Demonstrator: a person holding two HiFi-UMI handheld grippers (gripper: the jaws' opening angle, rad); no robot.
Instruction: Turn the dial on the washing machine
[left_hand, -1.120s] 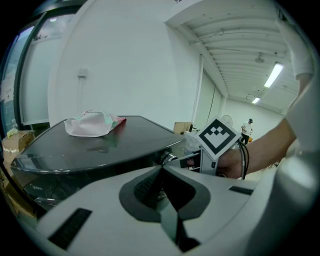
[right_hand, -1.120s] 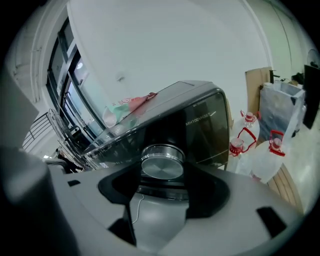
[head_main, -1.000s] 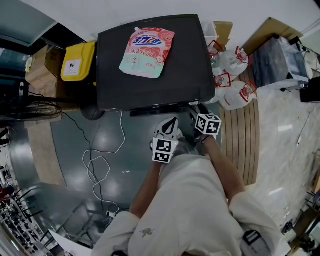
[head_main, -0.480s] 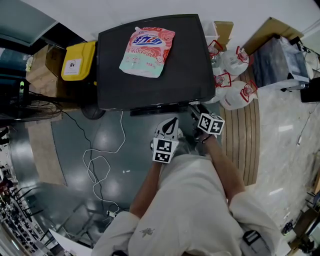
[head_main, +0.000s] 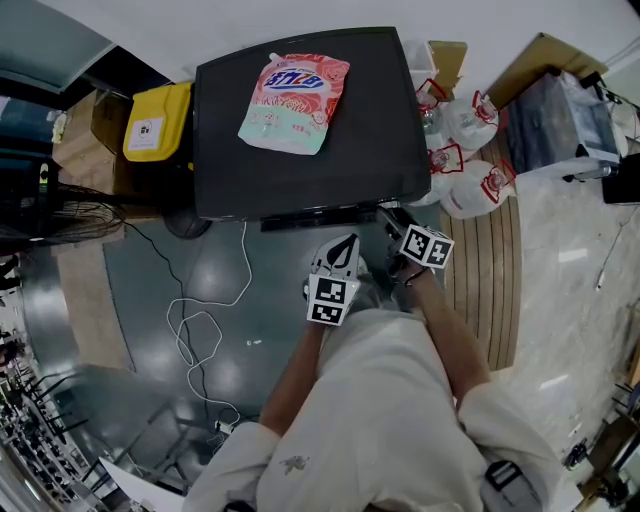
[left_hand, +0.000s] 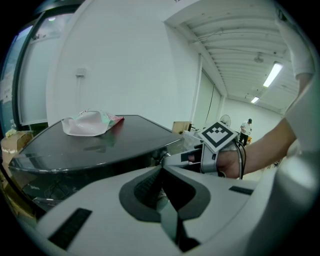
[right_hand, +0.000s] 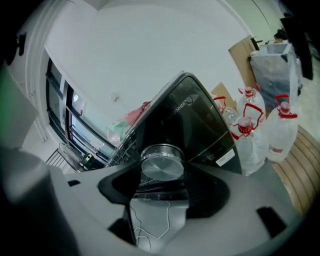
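Dial, round, brushed silver metal (right_hand: 161, 168), on front face of black glossy-topped washing machine (head_main: 370, 150), just under top's front edge, twd its right corner. Hidden behind R gripper in head view.

R gripper (head_main: 392, 218) at that spot, rolled over to one side. Jaws partway apart & clamped on dial, one dark pad each side of rim, dial face square to its cam.

L gripper (left_hand: 161, 170) w/ jaws closed together, nothing betw them. Hangs in front of machine, short of front edge, not touching it, just beside R gripper. From L gripper view: person's right hand (left_hand: 231, 164) wrapped round R gripper's body, close to machine front.

Pink & mint-green soft detergent pouch (head_main: 293, 103) flat on machine top, twd back left, well apart from both grippers. Yellow plastic bin w/ white label (head_main: 155, 122) beside machine's left side. Clear plastic water jugs w/ red handles (head_main: 470, 180) bunched at machine's right side, next to pale wooden slatted board (head_main: 480, 280). Thin white cable (head_main: 205, 320) looping over grey shiny floor (head_main: 150, 290) front left of machine.
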